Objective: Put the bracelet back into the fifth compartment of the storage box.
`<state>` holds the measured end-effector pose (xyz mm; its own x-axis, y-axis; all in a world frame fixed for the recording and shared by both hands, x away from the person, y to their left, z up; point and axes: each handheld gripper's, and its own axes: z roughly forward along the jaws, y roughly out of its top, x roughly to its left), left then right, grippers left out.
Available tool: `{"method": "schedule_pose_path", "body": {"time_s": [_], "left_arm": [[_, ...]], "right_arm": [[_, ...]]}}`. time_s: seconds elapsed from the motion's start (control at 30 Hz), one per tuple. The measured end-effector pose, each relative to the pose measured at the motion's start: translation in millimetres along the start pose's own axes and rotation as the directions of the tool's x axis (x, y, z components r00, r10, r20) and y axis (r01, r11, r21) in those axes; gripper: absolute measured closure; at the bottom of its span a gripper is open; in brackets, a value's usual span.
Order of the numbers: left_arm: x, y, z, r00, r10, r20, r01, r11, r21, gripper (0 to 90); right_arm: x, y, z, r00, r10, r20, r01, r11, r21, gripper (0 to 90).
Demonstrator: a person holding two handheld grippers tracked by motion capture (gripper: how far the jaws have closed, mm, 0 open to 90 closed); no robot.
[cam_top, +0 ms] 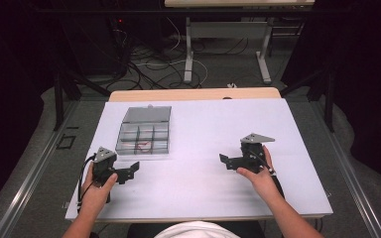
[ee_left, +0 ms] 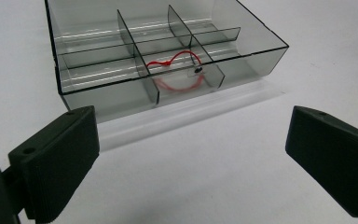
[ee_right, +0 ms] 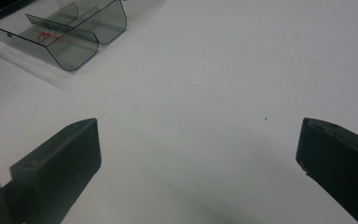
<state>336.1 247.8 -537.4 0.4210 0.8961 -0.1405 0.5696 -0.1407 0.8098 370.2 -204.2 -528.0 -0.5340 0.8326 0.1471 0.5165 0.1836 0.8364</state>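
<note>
- A person at a white desk (cam_top: 203,148) holds a claw in each hand; the left claw (cam_top: 129,171) rests near the front-left of the desk, its jaws spread wide apart and gripping nothing, as the left gripper view shows.
- The right claw (cam_top: 226,160) sits well apart on the other side of the desk, pointing inward toward the middle; its jaws also stand wide open over bare surface.
- A clear compartment box (cam_top: 144,134), lid thrown back toward the far edge, lies just beyond the left claw, ahead of it and slightly to its right in the high view.
- In the left gripper view the box (ee_left: 168,70) sits straight ahead of the open jaws, its near wall facing the claw and its long side running across the line of reach.
- A red loop (ee_left: 177,70), apparently a thin cord or band, lies in a front-row middle compartment, draped over a divider; a small dark spot sits beside it, too small to identify.
- The left claw is plainly the nearer of the two: the right gripper view places the box (ee_right: 60,32) far off at its upper left.
- Judged from this layout, a reach for the loop would go forward and down over the box's near wall.
</note>
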Motion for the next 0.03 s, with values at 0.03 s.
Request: {"method": "schedule_pose_path", "body": {"time_s": [0.03], "left_arm": [[0.4,0.2,0.6,1.0000,0.000,0.001,0.000,1.0000,0.002,2.6]], "right_arm": [[0.2,0.3,-0.3,1.0000,0.000,-0.001,0.000,1.000,-0.002,0.0]]}}
